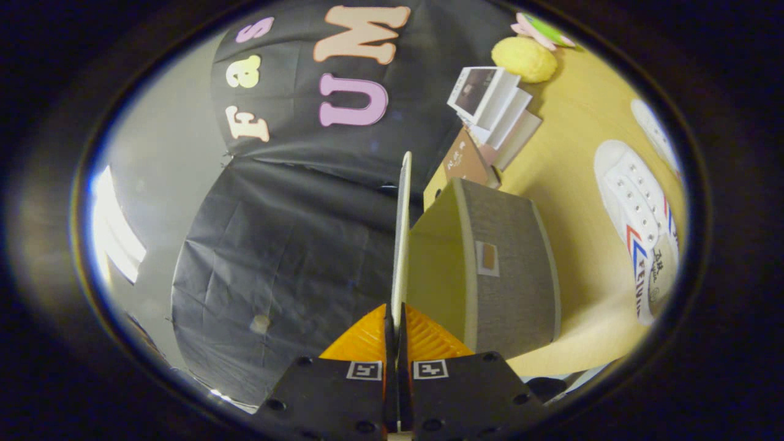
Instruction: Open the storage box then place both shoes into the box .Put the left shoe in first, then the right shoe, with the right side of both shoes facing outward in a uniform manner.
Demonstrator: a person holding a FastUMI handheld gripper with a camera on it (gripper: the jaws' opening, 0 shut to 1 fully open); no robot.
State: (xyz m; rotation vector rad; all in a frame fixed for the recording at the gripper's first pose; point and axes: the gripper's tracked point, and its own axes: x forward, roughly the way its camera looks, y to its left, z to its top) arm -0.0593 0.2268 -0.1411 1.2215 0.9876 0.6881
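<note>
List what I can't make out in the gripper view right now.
- Storage box interior: hidden by its own grey wall and the raised lid, which the tool is shut on.
- Nearer shoe: toe end cut off at the view's edge.
- Second shoe: a sliver shows; left or right unclear.

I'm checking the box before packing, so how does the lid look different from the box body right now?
The lid is a thin pale panel seen edge-on, swung away from the opening; the box body is a broad grey fabric-look block with pale trim. The gripper is shut on the lid, both fingers pressing it; the box body sits untouched on the yellow table. They stay joined.
</note>
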